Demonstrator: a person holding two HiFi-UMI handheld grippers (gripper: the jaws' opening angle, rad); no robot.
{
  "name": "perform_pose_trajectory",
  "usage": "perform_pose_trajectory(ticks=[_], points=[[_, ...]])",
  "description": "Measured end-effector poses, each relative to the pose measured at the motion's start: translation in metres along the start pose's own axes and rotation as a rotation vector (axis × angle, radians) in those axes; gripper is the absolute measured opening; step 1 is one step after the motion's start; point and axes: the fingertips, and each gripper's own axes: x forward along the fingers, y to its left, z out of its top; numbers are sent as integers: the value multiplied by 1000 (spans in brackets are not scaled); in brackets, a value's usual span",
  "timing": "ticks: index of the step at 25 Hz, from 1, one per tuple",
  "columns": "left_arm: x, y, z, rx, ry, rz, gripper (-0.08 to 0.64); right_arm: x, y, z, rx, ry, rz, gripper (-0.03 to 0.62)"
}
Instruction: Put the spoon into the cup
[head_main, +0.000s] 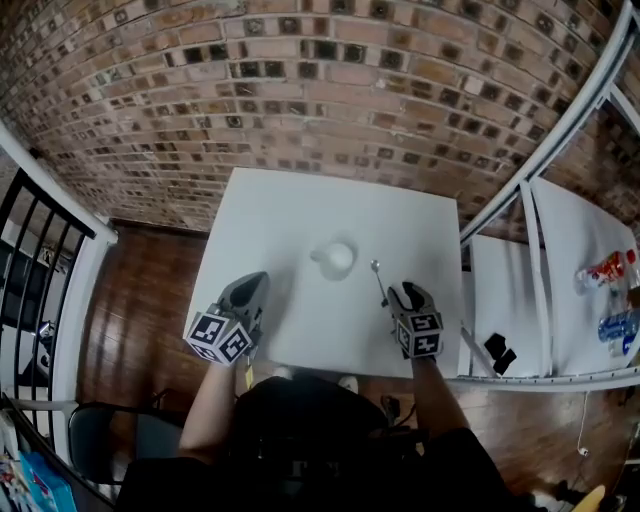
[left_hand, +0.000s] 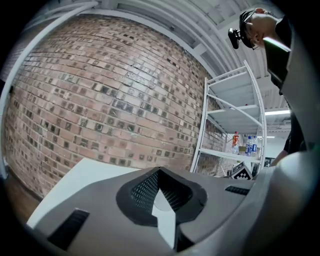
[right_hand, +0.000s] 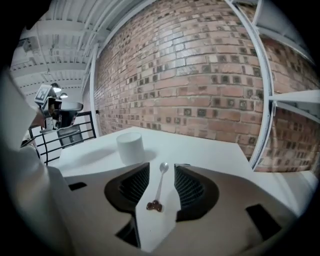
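A white cup (head_main: 335, 258) stands upright near the middle of the white table (head_main: 290, 220). A small metal spoon (head_main: 379, 281) with a brown handle end lies flat to its right. My right gripper (head_main: 405, 291) is open, tilted down at the table. In the right gripper view the spoon (right_hand: 159, 188) lies lengthwise in the gap between the jaws, untouched by either pad, bowl pointing away; the cup (right_hand: 130, 147) is ahead to the left. My left gripper (head_main: 254, 281) hovers level at the table's near left, shut on nothing (left_hand: 159, 171).
A brick wall (head_main: 300, 90) backs the table. A white metal shelf rack (head_main: 545, 250) stands at the right, with bottles (head_main: 605, 268) and a black object (head_main: 500, 352) on it. A black railing (head_main: 30, 250) is at the left.
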Motion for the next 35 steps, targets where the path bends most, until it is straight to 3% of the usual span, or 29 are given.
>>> perform_pose_trajectory(ticks=[9,20,35], points=[[-16,10,-15,-28,49,42,3,28,8,-73,4,217,-5,176],[-34,6,-33,-37,95,68,3,37,9,-86,-22,228,-62,178],[-42,6,-22,-32,52,65,3,30,13,-89,61,322,-112,155]])
